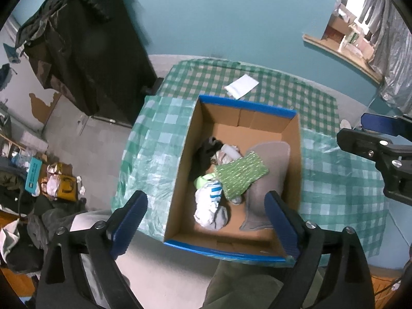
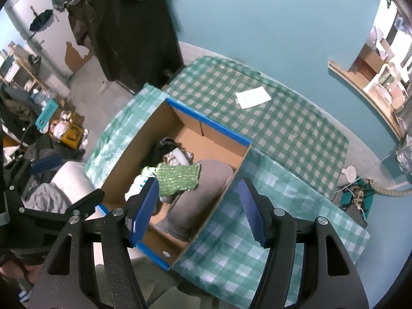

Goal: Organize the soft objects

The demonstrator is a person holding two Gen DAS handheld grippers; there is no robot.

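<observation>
A cardboard box (image 1: 188, 134) with blue-taped rims is seen on a tabletop (image 1: 334, 180) covered by a green checked cloth. Inside it, soft objects are already gathered: a green knitted cloth (image 1: 240, 176) lies on top of a grey cushion (image 1: 267, 180) at the right of the box, with a white and blue-striped garment (image 1: 209, 206) toward the near left and a dark garment (image 1: 208, 152) farther in. A white folded paper (image 1: 241, 85) is left on the far part of the cloth, well apart from the box.

The left gripper (image 1: 206, 221) is held above the near rim, jaws spread wide and nothing between them. The right gripper (image 2: 198, 211) is likewise spread and empty, over the box's right wall.

No loose soft item is visible on the tabletop, so the task is judged nearly done. If the pile is to be tidied, the knitted cloth would best be taken by one edge with a shallow pinch, so the cushion beneath is not dragged along.
</observation>
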